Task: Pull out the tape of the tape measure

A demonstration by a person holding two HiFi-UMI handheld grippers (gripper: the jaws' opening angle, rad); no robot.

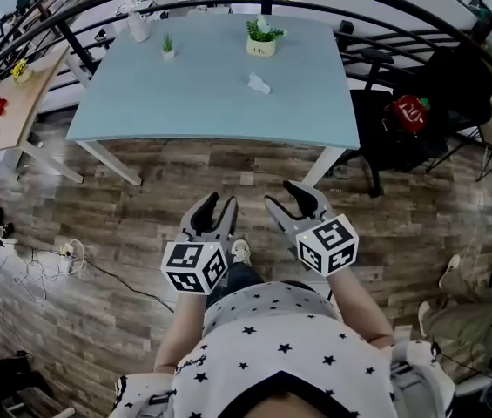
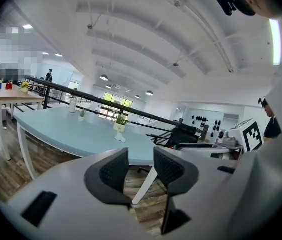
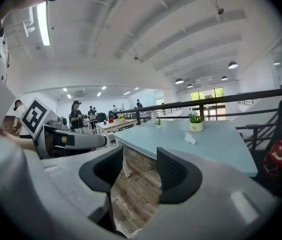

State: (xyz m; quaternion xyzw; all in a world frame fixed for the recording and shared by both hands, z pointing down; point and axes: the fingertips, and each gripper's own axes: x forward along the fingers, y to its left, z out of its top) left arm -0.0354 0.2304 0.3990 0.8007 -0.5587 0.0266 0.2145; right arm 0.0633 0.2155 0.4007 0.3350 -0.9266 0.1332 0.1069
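Head view first: the left tongs and right tongs hang side by side close to the person's body, above the wooden floor and well apart from the pale blue surface. The task's thing is most likely the small white object lying out on that surface near the potted plant, though it is too small to confirm as a tape measure. Over to the left gripper view: the left tongs stand wide apart with nothing between them but floor and a leg of the surface, and the white object sits far ahead. In the right gripper view the right tongs are also spread and empty, with the object well off. The risks, as I judge them: a light casing could skid on the slick top if only one pair of tongs arrives. A pinch on the tape's tip alone could slip. And the plant stands close enough to get knocked on the way in.
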